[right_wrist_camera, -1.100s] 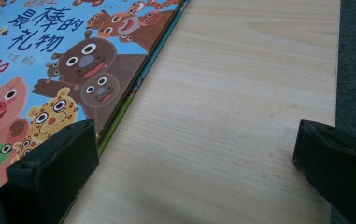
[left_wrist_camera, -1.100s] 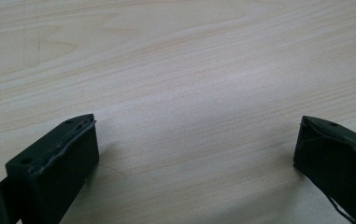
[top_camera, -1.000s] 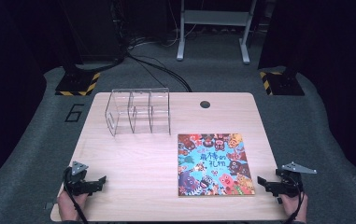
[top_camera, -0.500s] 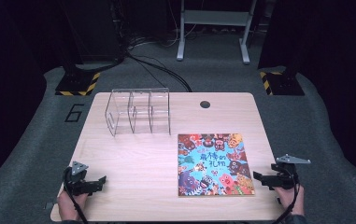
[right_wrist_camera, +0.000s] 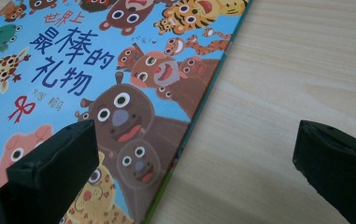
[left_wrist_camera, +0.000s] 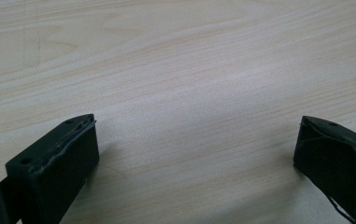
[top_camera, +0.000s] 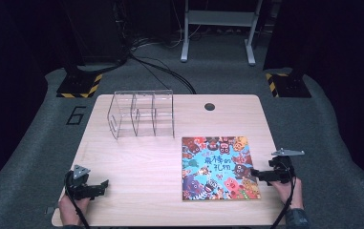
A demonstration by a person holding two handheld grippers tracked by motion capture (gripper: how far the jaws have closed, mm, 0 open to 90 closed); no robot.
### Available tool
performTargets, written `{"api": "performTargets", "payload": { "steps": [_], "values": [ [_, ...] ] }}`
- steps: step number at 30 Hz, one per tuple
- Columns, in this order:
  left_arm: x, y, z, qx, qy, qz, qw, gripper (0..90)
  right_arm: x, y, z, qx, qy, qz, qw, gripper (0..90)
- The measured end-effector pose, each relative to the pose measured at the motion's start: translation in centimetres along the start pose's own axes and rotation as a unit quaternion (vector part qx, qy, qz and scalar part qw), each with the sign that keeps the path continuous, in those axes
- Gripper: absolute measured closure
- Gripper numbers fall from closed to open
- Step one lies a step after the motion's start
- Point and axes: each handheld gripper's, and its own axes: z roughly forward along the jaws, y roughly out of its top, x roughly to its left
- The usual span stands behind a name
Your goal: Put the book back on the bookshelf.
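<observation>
A colourful picture book [top_camera: 219, 167] with cartoon animals lies flat on the right half of the wooden table [top_camera: 151, 162]. My right gripper [top_camera: 257, 174] is open at the book's right edge, low over the table. In the right gripper view the book [right_wrist_camera: 96, 84] lies under the left jaw, and its edge runs between the jaws. A clear acrylic rack [top_camera: 141, 113] with several compartments stands upright at the back left. My left gripper [top_camera: 104, 185] is open near the front left corner, over bare wood with nothing between its jaws [left_wrist_camera: 194, 154].
A round cable hole [top_camera: 209, 106] sits near the table's back edge. Grey floor surrounds the table, with black-and-yellow striped bases [top_camera: 80, 86] and a metal stand [top_camera: 218, 28] behind it. Bare wood lies between the rack and the book.
My right gripper has moved left, from beyond the table's right edge to the book's right edge. The left gripper has stayed put.
</observation>
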Motion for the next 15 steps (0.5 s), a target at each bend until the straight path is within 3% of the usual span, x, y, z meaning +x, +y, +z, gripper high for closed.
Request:
{"api": "performTargets", "payload": {
  "steps": [6, 9, 15],
  "values": [
    [0.0, 0.0, 0.0, -0.002, 0.0, 0.0, 1.0, 0.0, 0.3, 1.3, 1.6, 0.016, 0.004, -0.009, 0.9998, 1.9],
    [0.0, 0.0, 0.0, 0.0, 0.0, 0.0, 1.0, 0.0, 0.6, 2.0, 2.5, 0.021, 0.005, 0.002, 0.9998, 7.8],
    [0.0, 0.0, 0.0, 0.0, 0.0, 0.0, 1.0, 0.0, 0.7, 3.1, 4.0, 0.028, 0.001, -0.001, 0.9996, 19.5]
  ]
}}
